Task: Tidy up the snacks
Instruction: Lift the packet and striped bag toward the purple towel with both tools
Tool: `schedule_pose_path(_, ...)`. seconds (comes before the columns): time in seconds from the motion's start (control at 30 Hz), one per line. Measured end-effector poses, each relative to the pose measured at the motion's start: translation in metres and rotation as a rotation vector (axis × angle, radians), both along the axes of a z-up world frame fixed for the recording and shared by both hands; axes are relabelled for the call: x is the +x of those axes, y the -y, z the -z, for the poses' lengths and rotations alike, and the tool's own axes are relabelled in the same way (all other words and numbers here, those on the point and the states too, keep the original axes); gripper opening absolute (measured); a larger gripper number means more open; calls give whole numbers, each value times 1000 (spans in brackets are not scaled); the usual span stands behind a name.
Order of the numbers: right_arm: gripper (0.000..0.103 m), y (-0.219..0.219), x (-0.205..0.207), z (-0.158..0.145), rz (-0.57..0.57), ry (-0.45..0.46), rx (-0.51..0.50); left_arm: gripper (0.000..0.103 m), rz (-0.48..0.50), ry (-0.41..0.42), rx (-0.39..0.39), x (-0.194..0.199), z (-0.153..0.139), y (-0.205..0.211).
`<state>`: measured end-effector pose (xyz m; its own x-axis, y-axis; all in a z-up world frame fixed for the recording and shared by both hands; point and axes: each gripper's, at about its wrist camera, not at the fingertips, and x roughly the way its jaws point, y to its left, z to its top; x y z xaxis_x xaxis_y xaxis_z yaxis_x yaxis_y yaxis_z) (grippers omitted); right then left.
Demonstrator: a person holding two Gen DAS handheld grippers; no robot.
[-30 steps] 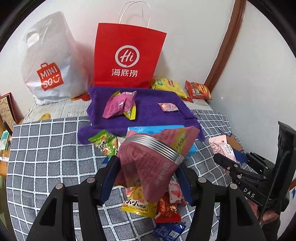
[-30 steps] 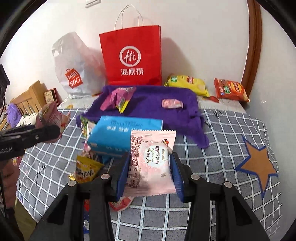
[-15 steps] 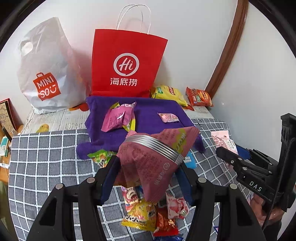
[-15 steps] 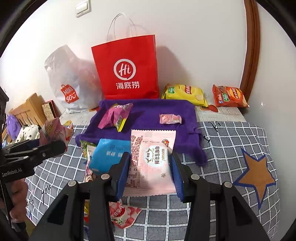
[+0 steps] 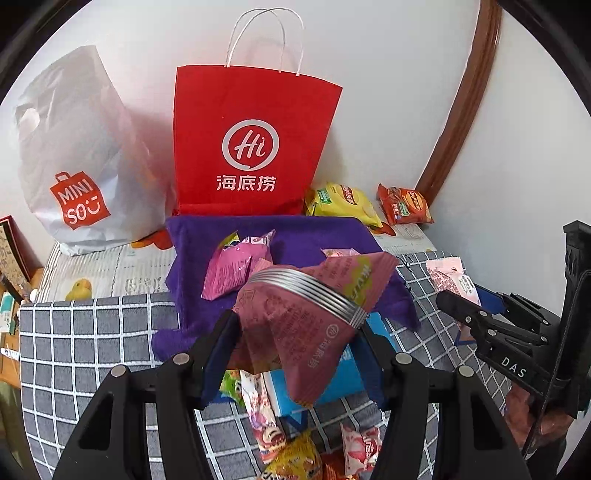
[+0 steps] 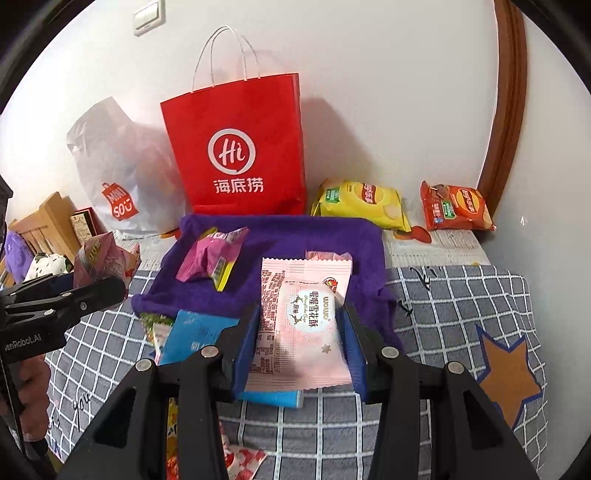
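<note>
In the left wrist view, the left gripper (image 5: 299,354) pinches a dark pink snack packet (image 5: 306,325) in the centre of the frame, above the purple towel (image 5: 303,236). On the towel lie only a magenta packet (image 5: 236,266) and a small pink candy (image 5: 338,253). Several snacks (image 5: 291,450) wait at the lower edge.

In the right wrist view, the right gripper (image 6: 299,347) clamps a pale pink snowflake-crisp packet (image 6: 303,325) at centre frame, in front of the towel (image 6: 365,258). The blue packet (image 6: 195,336) is not yet moved, so I judge the task at an early stage.

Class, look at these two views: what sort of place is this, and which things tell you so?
Probably a room in a home, not a shop: a table under a checked cloth against a plain wall, a red paper shopping bag and a white plastic shopping bag standing behind loose snack packets, and a wall switch.
</note>
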<state>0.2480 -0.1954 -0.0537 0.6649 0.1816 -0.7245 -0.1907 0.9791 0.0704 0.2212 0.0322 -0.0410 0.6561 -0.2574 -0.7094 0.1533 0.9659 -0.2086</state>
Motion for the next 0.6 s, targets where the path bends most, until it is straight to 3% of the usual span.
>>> schedule_pose_path(0.6, 44, -9, 69, 19, 8, -19, 1, 59, -42, -41, -13, 61, 14, -26)
